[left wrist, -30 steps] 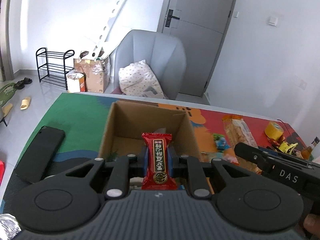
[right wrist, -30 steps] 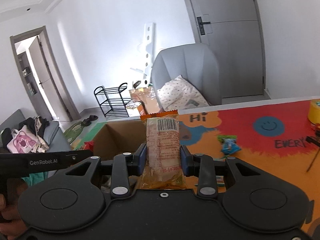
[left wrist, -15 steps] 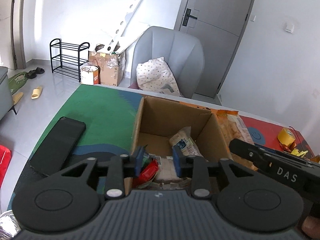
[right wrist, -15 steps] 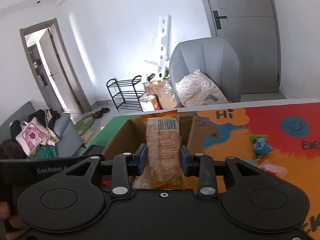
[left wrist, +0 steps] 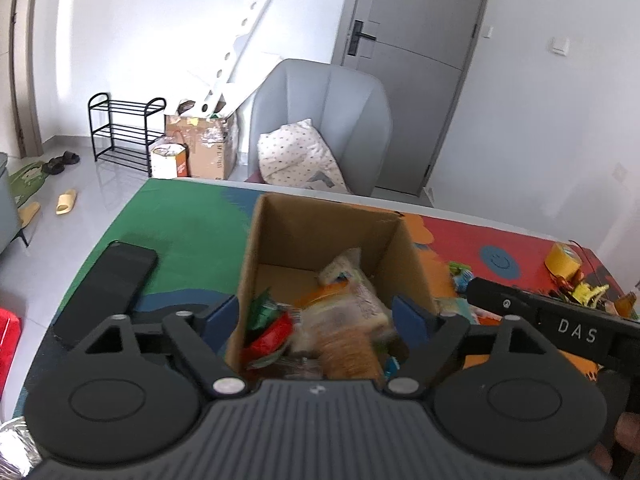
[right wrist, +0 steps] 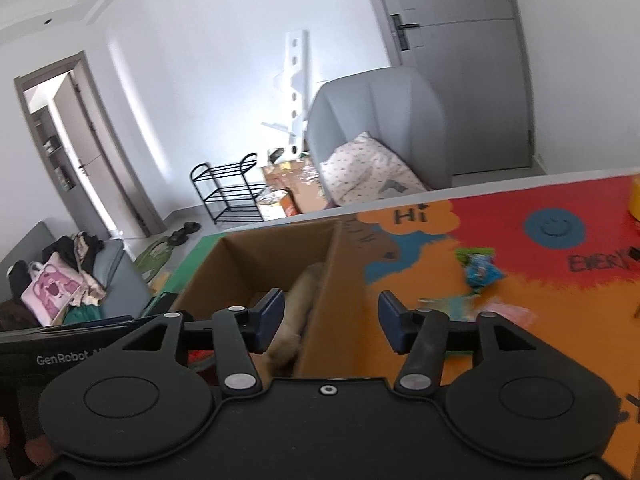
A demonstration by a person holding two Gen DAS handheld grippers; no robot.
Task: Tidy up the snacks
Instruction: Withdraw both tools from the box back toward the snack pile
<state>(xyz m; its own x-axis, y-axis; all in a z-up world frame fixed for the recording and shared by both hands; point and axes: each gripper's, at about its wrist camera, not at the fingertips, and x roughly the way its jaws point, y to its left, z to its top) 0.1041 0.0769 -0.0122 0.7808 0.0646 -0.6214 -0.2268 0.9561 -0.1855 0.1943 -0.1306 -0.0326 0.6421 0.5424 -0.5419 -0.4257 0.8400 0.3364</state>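
Dropping: both snacks are being let go over the cardboard box [left wrist: 320,232], and the fingers of both grippers have just been opening
Box: open-topped, on the bench [left wrist: 188,236], dead ahead at 12 o'clock of the left gripper [left wrist: 316,318]
Contents: a red packet [left wrist: 272,332] near the front left corner, a green wrapper [left wrist: 260,304] just behind it, a pale bag [left wrist: 344,268] toward the back, and an orange-and-clear packet [left wrist: 348,320], blurred, on top of the heap
Left fingers: wide apart, nothing between the pads, straddling the front of the box
Right gripper [right wrist: 330,318]: fingers apart and clamped on nothing; a tan packet [right wrist: 300,304] lies inside the box against its right wall, at 11 o'clock of the gripper
Doing it well: my judgement is to hold both grippers over the opening until the packets settle, then lift straight up so a finger does not catch the box wall
Loose snacks: a blue-green wrapper [right wrist: 480,266] and a pinkish packet [right wrist: 504,312] lie on the bench at 2 o'clock of the right gripper, outside the box
Beyond: a black phone [left wrist: 108,284] at 10 o'clock of the box, a yellow tape roll [left wrist: 562,258] far at 3 o'clock
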